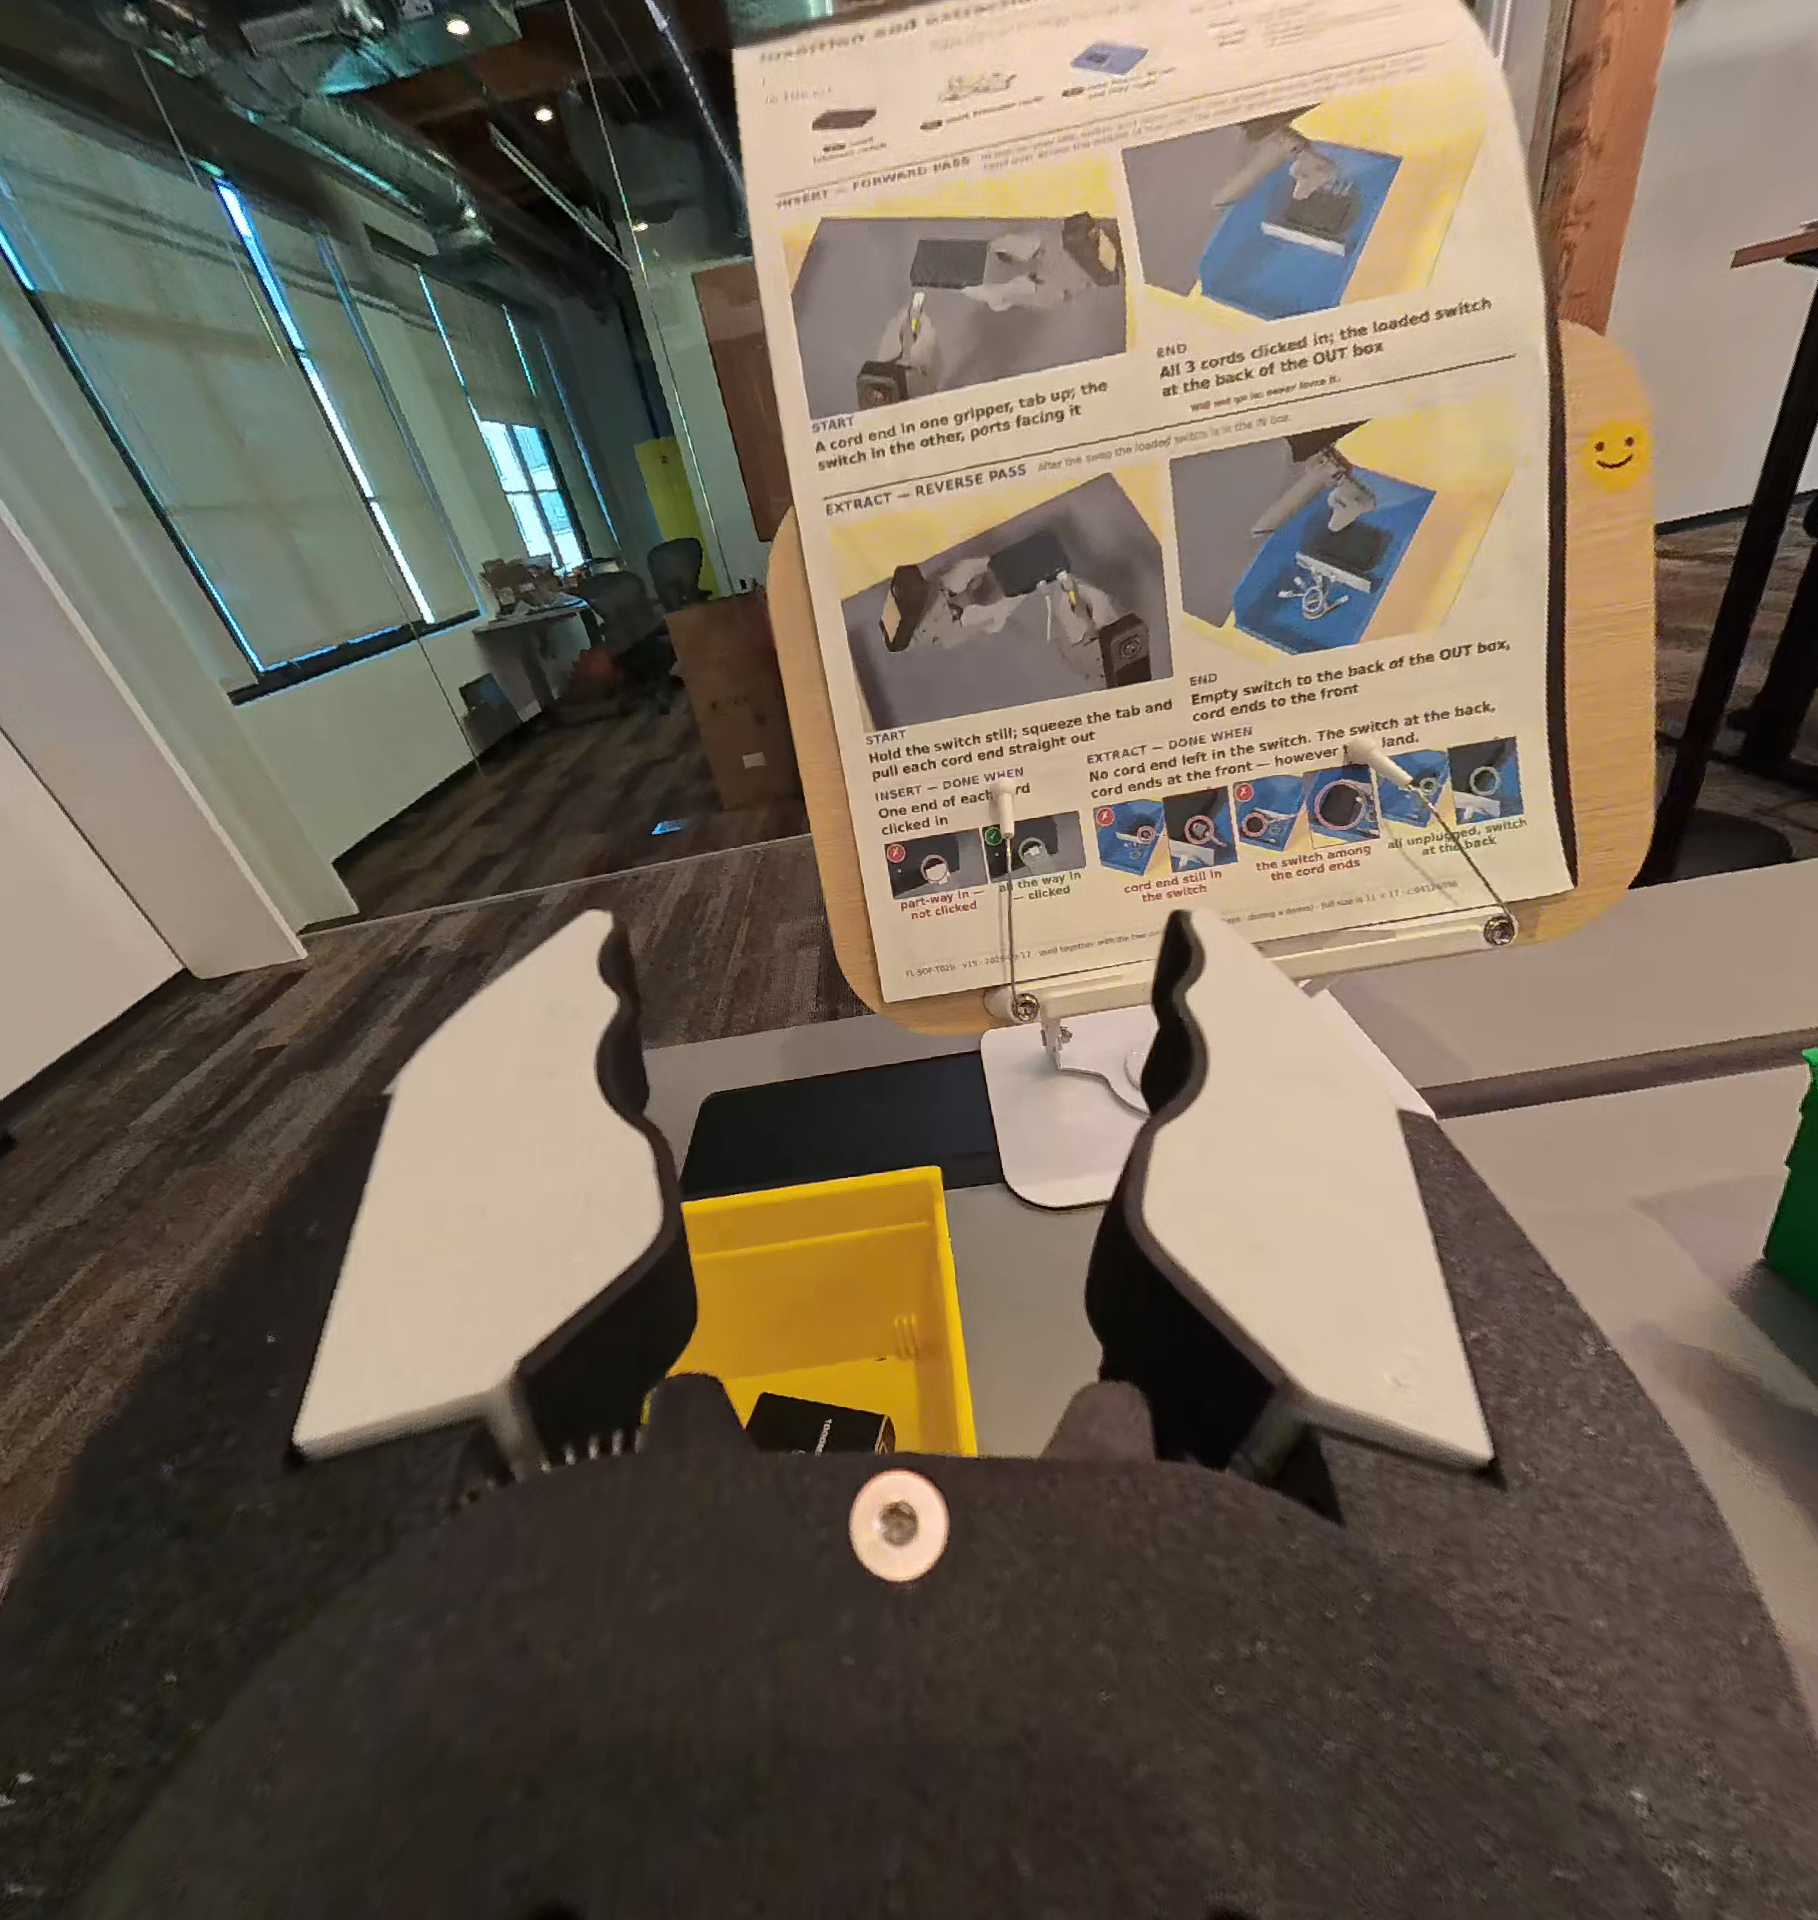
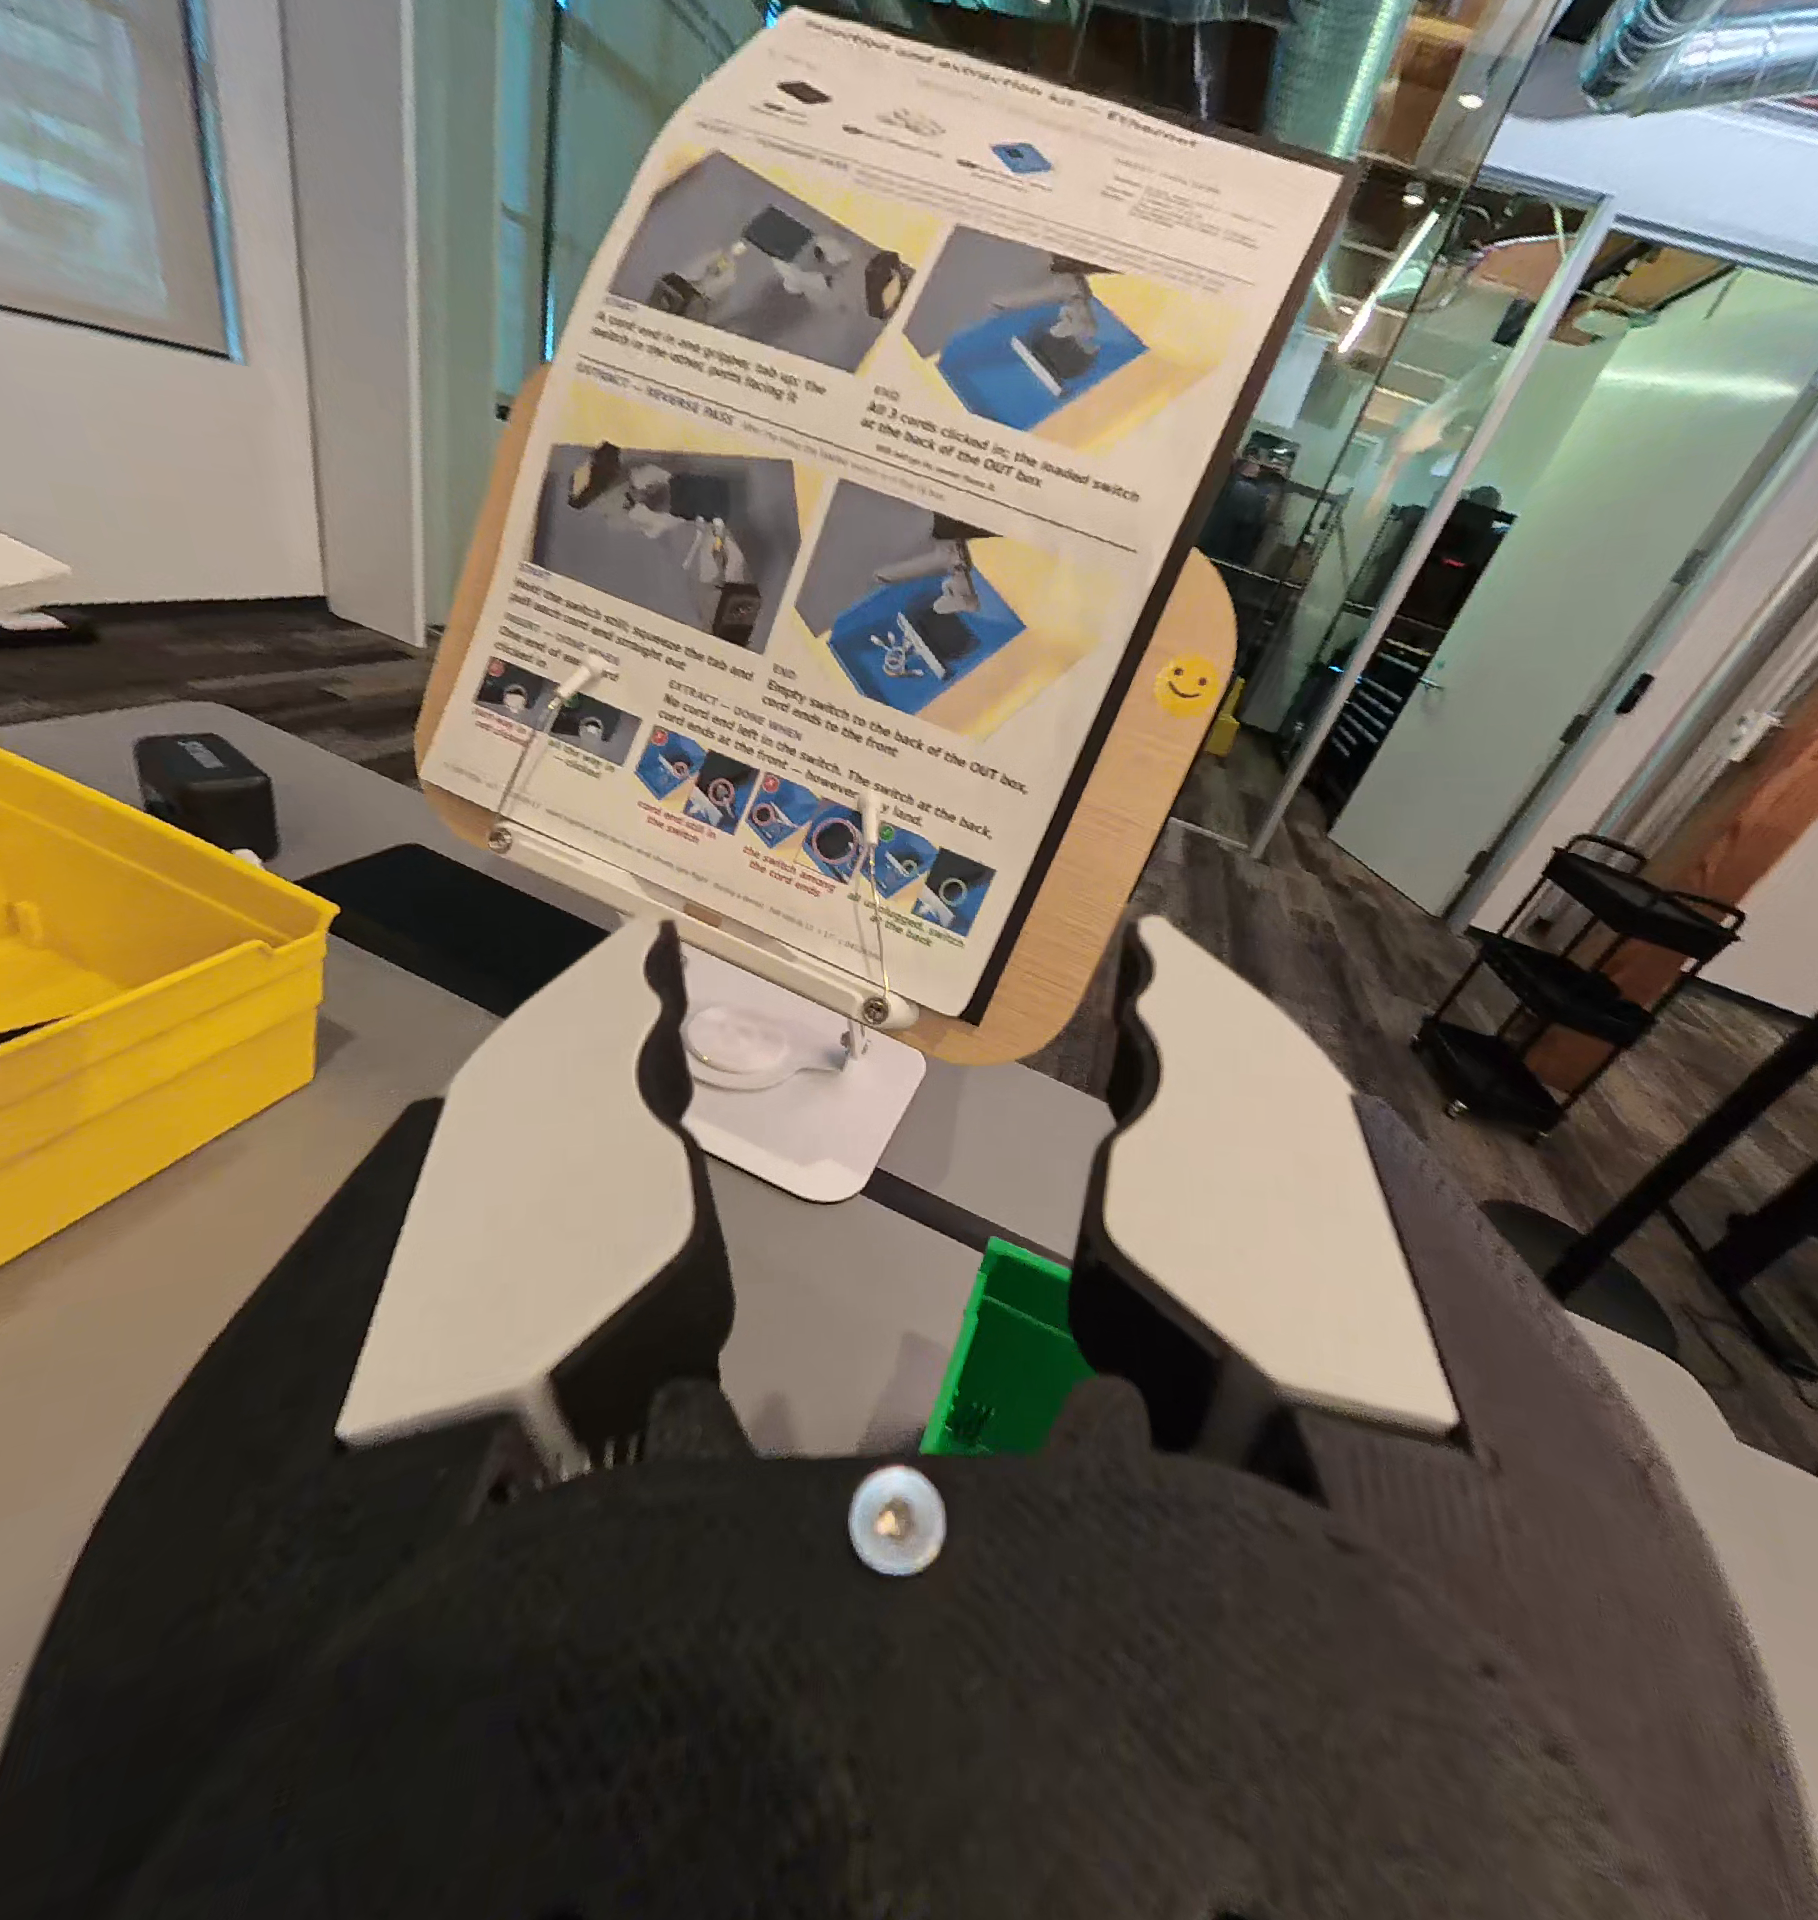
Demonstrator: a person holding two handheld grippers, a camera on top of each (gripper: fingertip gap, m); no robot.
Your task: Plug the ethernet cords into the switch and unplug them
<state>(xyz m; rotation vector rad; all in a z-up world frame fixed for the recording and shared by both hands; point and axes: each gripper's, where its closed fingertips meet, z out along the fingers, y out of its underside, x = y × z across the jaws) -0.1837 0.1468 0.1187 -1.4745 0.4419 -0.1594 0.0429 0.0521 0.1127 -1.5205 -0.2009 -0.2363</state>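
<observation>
Above the grey worktop (image 1: 1570, 1195), both the left gripper (image 1: 894, 997) and right gripper (image 2: 889, 997) hover with jaws wide apart, holding nothing. A black switch (image 1: 817, 1425) lies inside the yellow bin (image 1: 832, 1278) beneath the left gripper.

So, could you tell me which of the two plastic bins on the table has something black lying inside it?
The yellow bin, under the open left gripper: a black object lies in it. The green bin shows nothing black, though only part of it is visible.
</observation>
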